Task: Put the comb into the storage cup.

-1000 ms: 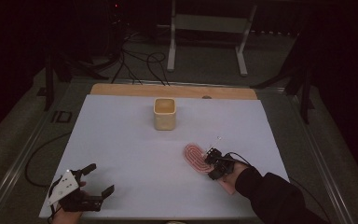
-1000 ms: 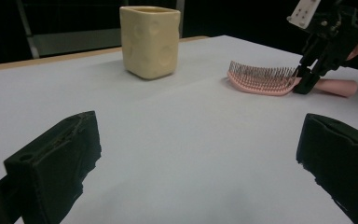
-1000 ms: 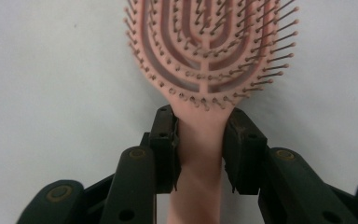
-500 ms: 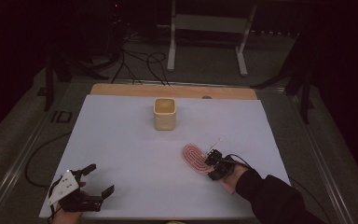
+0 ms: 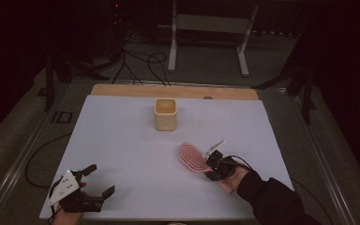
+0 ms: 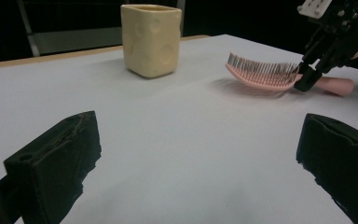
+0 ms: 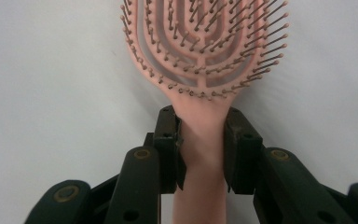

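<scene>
Nothing has shifted; my right gripper (image 7: 201, 140) fingers clamp the hairbrush (image 5: 193, 158) handle, head pointing to the worktop's far-left corner; left gripper (image 5: 88, 183) fingers apart.

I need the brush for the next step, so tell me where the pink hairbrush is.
In the high view the pink hairbrush lies bristles-up on the table's right half, nearer the person than the yellow cup, its neck between the right gripper's fingers.

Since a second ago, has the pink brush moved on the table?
No. In the high view the pink brush lies at the same spot relative to the yellow cup, with the right tool clamped on its handle.
</scene>
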### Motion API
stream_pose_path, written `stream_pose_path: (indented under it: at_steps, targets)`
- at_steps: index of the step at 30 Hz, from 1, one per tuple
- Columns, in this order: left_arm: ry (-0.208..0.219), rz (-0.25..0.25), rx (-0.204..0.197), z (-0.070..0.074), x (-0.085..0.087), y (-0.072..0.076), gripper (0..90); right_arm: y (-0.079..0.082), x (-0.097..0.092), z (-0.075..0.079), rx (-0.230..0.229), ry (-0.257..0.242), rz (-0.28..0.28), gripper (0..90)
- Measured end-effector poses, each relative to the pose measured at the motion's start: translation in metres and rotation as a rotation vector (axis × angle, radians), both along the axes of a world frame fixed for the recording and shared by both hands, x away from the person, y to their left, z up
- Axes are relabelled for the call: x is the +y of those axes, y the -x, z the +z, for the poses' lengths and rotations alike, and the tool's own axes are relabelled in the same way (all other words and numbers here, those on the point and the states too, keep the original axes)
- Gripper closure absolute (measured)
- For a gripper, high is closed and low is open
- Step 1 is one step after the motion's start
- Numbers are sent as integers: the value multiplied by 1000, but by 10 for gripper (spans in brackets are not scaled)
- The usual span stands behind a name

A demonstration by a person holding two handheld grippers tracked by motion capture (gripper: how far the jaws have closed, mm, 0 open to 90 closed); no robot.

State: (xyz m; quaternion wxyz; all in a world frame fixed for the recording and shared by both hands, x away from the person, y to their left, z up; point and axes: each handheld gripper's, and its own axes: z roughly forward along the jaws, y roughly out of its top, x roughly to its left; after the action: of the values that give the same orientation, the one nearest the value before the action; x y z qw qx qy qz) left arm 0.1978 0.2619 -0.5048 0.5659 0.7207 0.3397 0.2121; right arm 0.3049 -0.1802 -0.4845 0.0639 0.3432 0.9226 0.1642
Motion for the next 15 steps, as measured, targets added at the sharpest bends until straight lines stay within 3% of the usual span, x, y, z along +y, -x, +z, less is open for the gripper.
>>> stream_pose_path:
  at_steps: [10,11,15]
  targets:
    - [0,-3,1,0,0,0,2,-4,-2,11,-40,-136,-6,700]
    - [-4,-4,2,0,0,0,2,-5,-3,14,-49,-185,-1,700]
    - [0,-1,0,0,0,0,3,-5,-4,18,-85,-241,-10,701]
